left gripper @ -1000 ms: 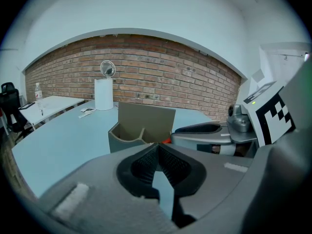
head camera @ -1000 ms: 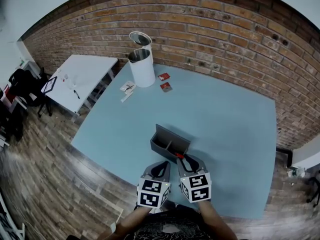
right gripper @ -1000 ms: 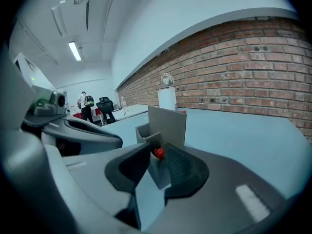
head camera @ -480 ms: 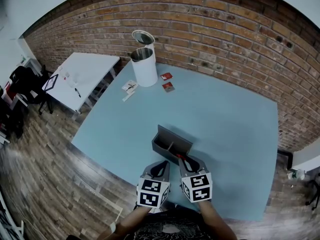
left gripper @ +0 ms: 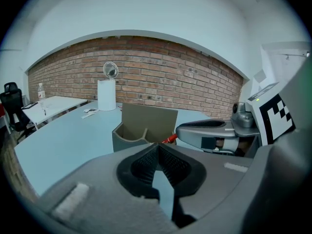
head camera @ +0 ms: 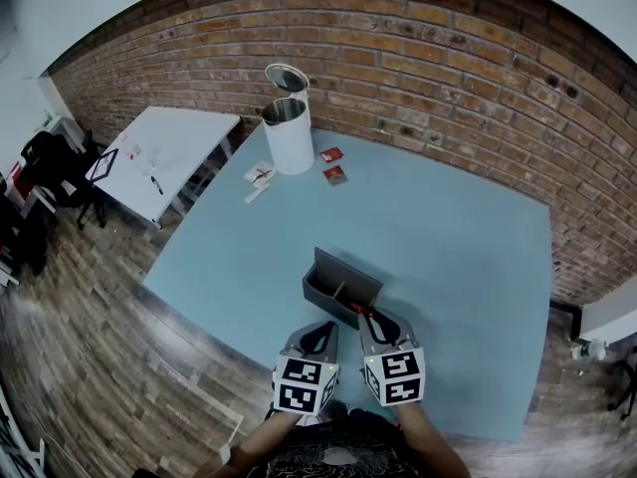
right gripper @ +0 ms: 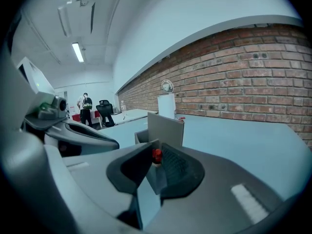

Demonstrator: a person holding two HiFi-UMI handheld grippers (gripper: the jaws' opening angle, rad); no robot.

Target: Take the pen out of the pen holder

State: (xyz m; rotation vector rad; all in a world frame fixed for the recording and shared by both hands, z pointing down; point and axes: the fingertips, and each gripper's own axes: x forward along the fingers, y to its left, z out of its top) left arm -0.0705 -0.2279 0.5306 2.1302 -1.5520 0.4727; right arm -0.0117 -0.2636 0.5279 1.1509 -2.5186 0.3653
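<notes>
On a pale blue surface (head camera: 448,227) by a brick wall, the right tongs (head camera: 372,319) pinch a red pen (head camera: 360,312) at the grey pen holder's (head camera: 340,287) near corner; the left tongs (head camera: 320,334) are pressed together, empty.

right tool (right gripper: 154,153) | clamped on red pen (right gripper: 156,155) | pen holder (right gripper: 166,127) just behind

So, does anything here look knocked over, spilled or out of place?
Nothing spilled or damaged. Only the red pen slants out of the grey pen holder rather than standing upright, because the right gripper is clamped on its end.
</notes>
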